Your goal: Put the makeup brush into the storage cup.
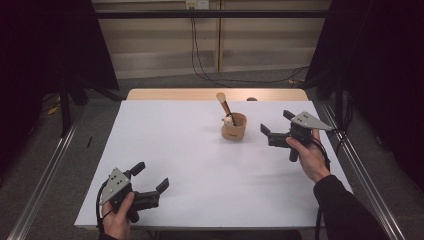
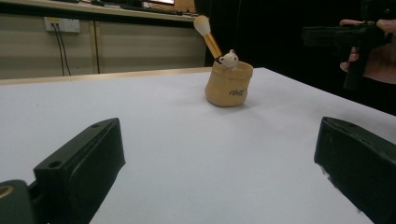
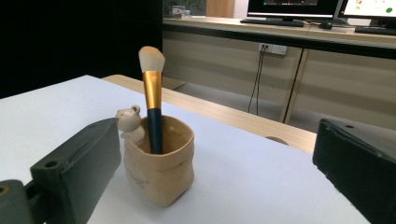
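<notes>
White desk (image 1: 200, 165) carries all. Left tool (image 1: 150, 176) low at near left corner, jaws wide apart, holding nothing, well away from cup. Right tool (image 1: 274, 125) just right of tan cup (image 1: 234, 127), jaws apart, empty, not touching it. Brush (image 1: 223, 105) stands tilted in cup; small pale figure (image 3: 130, 122), perhaps bear, at rim.

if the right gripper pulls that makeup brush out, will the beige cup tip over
Possibly: the brush leans on the rim of the cup, so a slanted pull might drag it. The cup looks small and likely light, though its squat shape should resist tipping.
</notes>
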Available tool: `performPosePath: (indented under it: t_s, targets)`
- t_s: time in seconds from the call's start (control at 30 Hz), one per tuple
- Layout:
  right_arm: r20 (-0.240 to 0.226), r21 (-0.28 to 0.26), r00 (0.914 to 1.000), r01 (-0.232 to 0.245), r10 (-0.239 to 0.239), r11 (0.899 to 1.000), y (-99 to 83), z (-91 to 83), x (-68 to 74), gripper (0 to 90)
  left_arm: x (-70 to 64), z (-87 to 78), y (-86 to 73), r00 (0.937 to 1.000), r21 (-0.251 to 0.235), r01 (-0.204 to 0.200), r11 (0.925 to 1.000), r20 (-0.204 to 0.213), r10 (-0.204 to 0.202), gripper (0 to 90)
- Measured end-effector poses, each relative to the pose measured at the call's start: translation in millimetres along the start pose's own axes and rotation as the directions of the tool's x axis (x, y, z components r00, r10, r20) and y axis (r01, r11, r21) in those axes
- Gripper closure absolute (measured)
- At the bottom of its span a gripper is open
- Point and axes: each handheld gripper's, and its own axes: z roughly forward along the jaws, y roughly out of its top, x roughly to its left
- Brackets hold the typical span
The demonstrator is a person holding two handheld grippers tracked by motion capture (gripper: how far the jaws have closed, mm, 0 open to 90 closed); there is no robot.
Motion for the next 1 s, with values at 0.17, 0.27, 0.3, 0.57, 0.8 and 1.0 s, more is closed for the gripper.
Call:
performPosePath:
  t_s: [0.17, 0.27, 0.3, 0.57, 0.8, 1.0]
  targets:
    - [0.004, 0.002, 1.0000, 0.005, -0.005, 1.000, -0.6, -13.7, 2.6, 0.5, 0.0, -0.2, -0.2, 1.0000, 0.001, 0.000, 1.0000, -0.007, 0.000, 1.1]
    - [0.001, 0.000, 1.0000, -0.004, 0.004, 1.000, -2.7, -22.7, 3.6, 0.7, -0.4, -1.0, 0.1, 1.0000, -0.003, 0.002, 1.0000, -0.001, -0.002, 1.1]
    - [0.005, 0.007, 1.0000, -0.008, 0.008, 1.000, -3.5, -25.6, 4.3, 0.8, 0.4, -1.1, 0.1, 1.0000, -0.001, 0.000, 1.0000, -0.002, 0.000, 1.1]
    - [0.010, 0.004, 0.9991, -0.040, 0.040, 0.999, -5.6, -50.1, 7.2, 0.8, -0.4, -1.9, 0.6, 1.0000, -0.003, 0.008, 1.0000, -0.004, -0.008, 1.1]
    - [-0.004, 0.019, 0.9986, -0.052, 0.052, 0.998, -13.2, -73.0, 11.2, 1.5, -1.7, -2.8, 1.2, 0.9999, -0.007, 0.008, 0.9999, 0.012, -0.008, 1.1]
    - [0.009, 0.022, 0.9979, -0.065, 0.064, 0.998, -18.7, -83.6, 11.0, 2.2, -2.4, -3.8, 1.5, 0.9999, -0.003, -0.006, 1.0000, 0.013, 0.006, 1.1]
